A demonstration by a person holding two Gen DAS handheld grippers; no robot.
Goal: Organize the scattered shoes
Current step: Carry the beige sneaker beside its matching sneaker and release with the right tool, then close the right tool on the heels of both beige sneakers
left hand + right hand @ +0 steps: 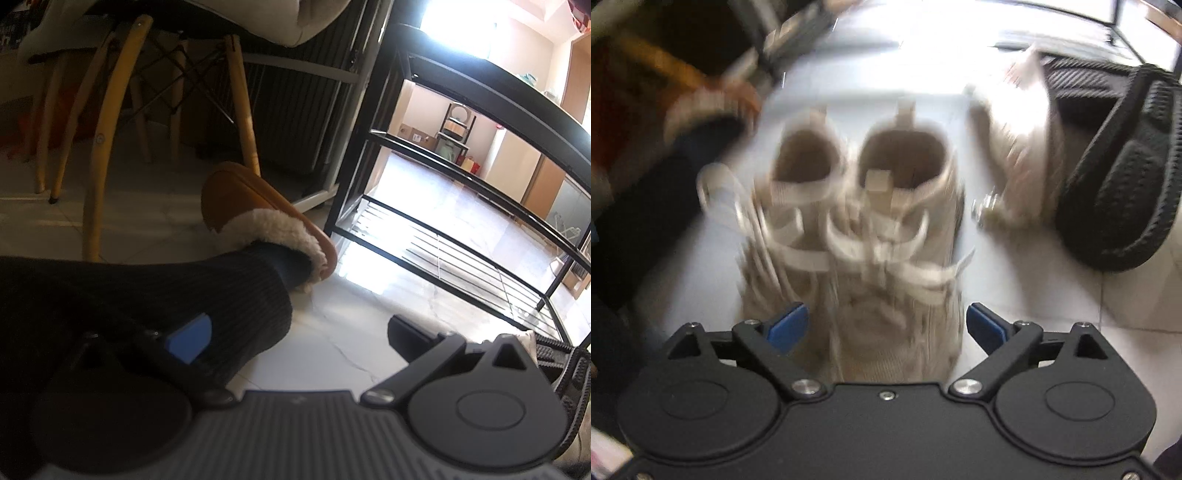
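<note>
Nearest us in the right wrist view, our right gripper (886,326) has its blue pads (788,326) spread wide apart, on either side of the toes of a pair of beige sneakers (871,229) without pressing on them. The sneakers stand side by side on the white tile floor (1071,295), toes toward us and heels away, laces loose; the picture is blurred by motion. We can read no brand or writing on them. Right of the sneakers lies another pale shoe (1015,155), too blurred to make out, and further right a black woven shoe (1123,195) tipped on its side.

In the left wrist view, our left gripper (299,341) also stands open, with nothing between its fingers. A person's leg in dark ribbed trousers (166,295) crosses in front of the left finger. Beyond it the foot wears a tan slipper with fleece lining (266,218). Behind the slipper stand yellow wooden chair legs (107,136); to its right stands a black metal shoe rack (443,236), its shelves bare in view.
</note>
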